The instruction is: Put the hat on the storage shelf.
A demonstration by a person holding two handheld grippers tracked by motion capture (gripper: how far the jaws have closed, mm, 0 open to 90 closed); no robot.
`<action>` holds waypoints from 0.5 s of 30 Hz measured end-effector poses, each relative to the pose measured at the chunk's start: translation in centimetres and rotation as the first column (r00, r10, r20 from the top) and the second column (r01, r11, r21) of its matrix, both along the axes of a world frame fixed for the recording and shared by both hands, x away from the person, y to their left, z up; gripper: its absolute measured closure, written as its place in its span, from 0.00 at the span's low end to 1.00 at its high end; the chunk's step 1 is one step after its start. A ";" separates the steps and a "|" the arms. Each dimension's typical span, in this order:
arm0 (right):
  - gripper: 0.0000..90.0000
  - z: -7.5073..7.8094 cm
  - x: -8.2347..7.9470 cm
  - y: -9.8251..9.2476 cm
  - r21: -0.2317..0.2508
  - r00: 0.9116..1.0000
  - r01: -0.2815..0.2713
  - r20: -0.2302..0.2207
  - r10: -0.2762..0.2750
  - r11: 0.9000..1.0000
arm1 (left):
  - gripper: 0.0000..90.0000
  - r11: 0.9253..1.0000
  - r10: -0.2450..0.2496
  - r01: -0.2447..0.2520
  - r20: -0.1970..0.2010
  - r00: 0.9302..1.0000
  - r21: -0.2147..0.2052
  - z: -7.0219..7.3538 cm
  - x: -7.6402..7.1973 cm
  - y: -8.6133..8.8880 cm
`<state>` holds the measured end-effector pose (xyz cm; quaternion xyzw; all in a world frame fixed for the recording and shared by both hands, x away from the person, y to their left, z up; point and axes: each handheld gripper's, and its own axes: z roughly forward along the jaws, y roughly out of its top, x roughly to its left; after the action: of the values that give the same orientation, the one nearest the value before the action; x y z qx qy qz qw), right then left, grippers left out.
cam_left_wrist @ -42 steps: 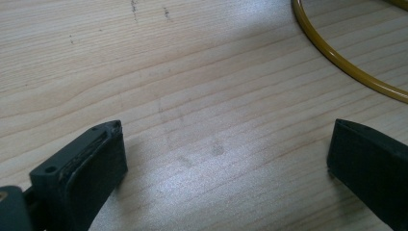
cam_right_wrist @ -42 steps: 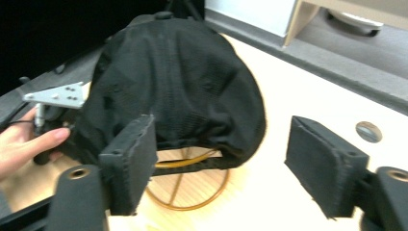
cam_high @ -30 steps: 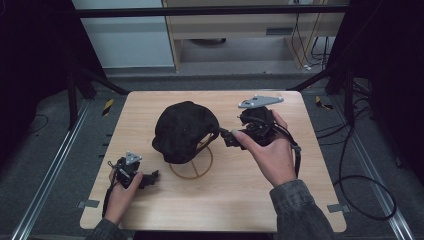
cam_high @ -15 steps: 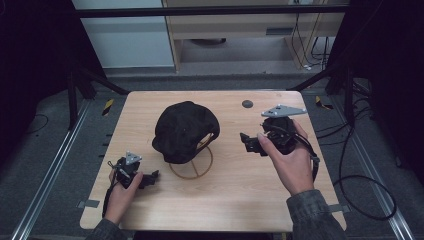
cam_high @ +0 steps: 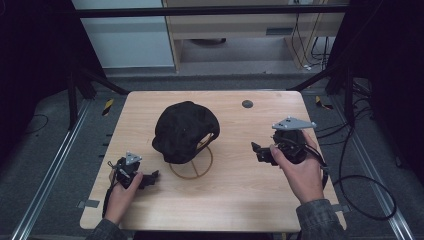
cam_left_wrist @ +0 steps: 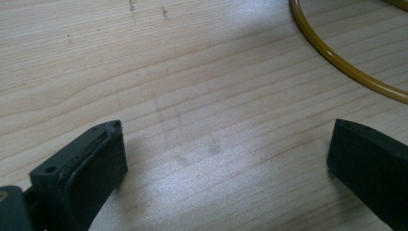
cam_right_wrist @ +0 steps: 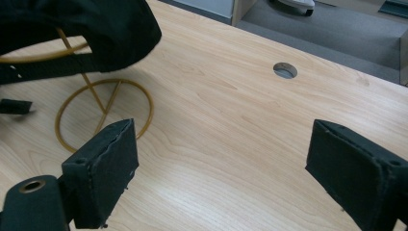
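A light wooden table [cam_high: 225, 200] was seen from above, with a person's forearms coming in from the near edge. A black cap [cam_high: 186, 131] sat on a thin gold wire stand [cam_high: 191, 165] a little left of the table's middle, its round base ring flat on the wood. The left gripper [cam_high: 154, 175] lay low near the front left corner, held in the left hand [cam_high: 122, 192], pointing toward the stand's ring and stopping just short of it; its jaws were spread wide with only bare wood between them, and the ring's gold curve [cam_left_wrist: 337, 62] crossed the far corner of the left gripper view. The right gripper [cam_high: 256, 151] was held in the right hand [cam_high: 300, 172] over the table's right side, well apart from the cap and aimed toward it; its jaws had just been closing slightly but stood wide apart, gripping nothing. In the right gripper view the cap's edge [cam_right_wrist: 110, 29] hung above the stand, and a small round hole [cam_right_wrist: 285, 70] showed in the tabletop.
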<state>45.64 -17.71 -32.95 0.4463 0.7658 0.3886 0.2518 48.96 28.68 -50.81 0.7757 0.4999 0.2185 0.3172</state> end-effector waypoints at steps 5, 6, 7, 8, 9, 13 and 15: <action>0.13 -1.7 0.0 -0.6 -0.008 1.000 0.006 -0.016 -0.006 1.000 | 0.00 1.000 0.000 0.000 0.000 1.000 0.000 0.0 0.0 0.0; 0.13 -2.1 0.0 -0.7 -0.007 1.000 0.008 -0.021 -0.009 1.000 | 0.00 1.000 0.000 0.000 0.000 1.000 0.000 0.0 0.0 0.0; 0.13 -2.5 0.0 -0.8 -0.008 1.000 0.010 -0.028 -0.010 1.000 | 0.00 1.000 0.000 0.000 -0.001 1.000 0.000 0.0 0.0 0.0; 0.13 -2.9 0.0 -0.8 -0.013 0.999 0.010 -0.030 -0.010 1.000 | 0.00 1.000 0.000 0.000 0.000 1.000 0.000 0.0 0.0 0.0; 0.13 -2.9 0.0 -0.8 -0.013 0.999 0.010 -0.030 -0.010 1.000 | 0.00 1.000 0.000 0.000 0.000 1.000 0.000 0.0 0.0 0.0; 0.13 -5.1 0.3 -1.2 -0.025 0.998 0.008 -0.065 -0.010 1.000 | 0.00 1.000 0.000 0.000 -0.001 1.000 0.000 0.0 0.0 0.0; 0.13 -5.9 0.4 -1.2 -0.032 0.997 0.007 -0.078 -0.009 0.999 | 0.00 1.000 0.000 0.000 -0.001 1.000 -0.001 0.0 0.0 0.0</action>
<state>46.03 -18.95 -38.86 0.4601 0.7794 0.3575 0.2302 48.93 28.69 -50.81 0.7757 0.5001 0.2180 0.3173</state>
